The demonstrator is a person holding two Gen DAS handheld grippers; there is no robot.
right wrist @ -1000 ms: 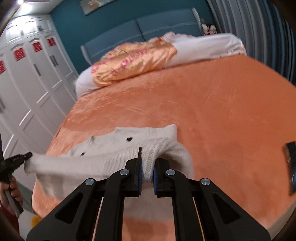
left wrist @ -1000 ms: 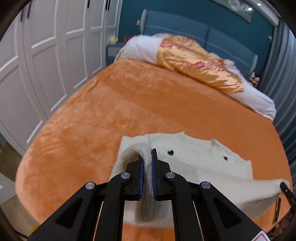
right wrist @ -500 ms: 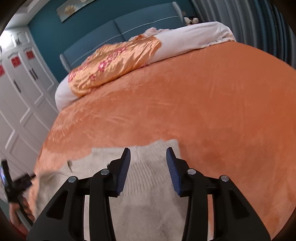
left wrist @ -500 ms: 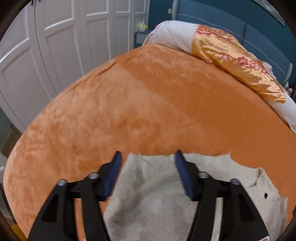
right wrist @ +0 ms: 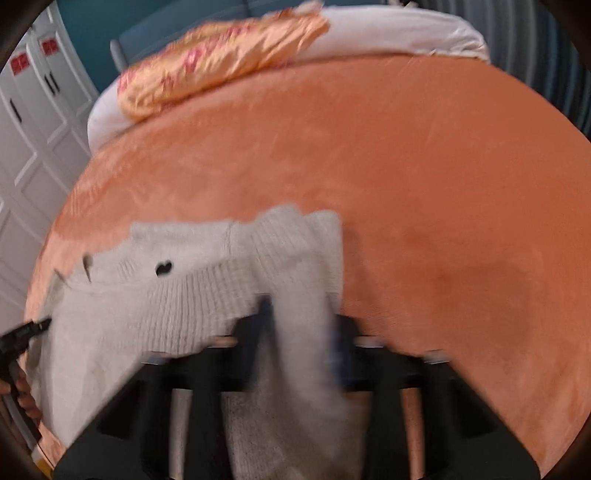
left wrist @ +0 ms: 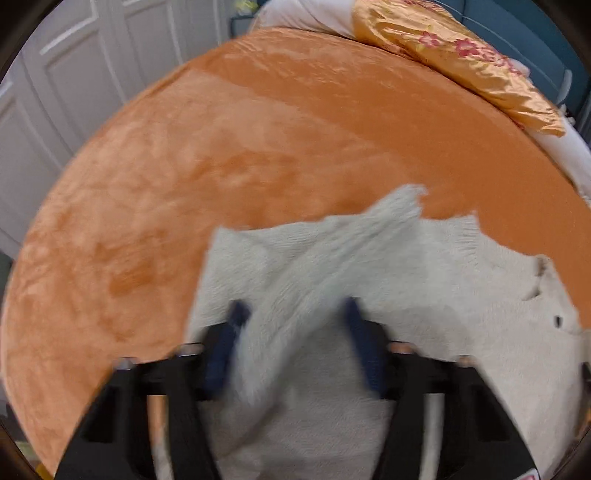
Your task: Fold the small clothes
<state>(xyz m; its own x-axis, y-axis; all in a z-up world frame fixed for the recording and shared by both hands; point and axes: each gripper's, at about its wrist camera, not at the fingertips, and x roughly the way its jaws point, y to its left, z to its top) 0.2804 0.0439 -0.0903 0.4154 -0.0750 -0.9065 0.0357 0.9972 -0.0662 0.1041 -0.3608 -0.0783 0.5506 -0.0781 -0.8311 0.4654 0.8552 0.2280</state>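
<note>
A cream knit sweater (left wrist: 461,295) with dark buttons (right wrist: 163,267) lies flat near the front of the orange bed cover (left wrist: 258,147). My left gripper (left wrist: 295,317) points down at its left part. A raised strip of knit (left wrist: 332,258) runs up between the blue pads, and the jaws are closing on it but still stand apart. My right gripper (right wrist: 301,317) is over the sweater's (right wrist: 166,314) right end. A ribbed fold (right wrist: 295,258) rises between its closing jaws, which are also still apart. Both views are blurred.
A gold satin pillow (left wrist: 461,48) and a white pillow (right wrist: 388,33) lie at the head of the bed. White wardrobe doors (left wrist: 74,74) stand along the left side. A person's hand (right wrist: 22,391) holds the other tool at the far left edge.
A second ago both grippers were shut on lifted folds of the sweater. They let go, sank toward the bed, and now have cloth between their jaws again.
</note>
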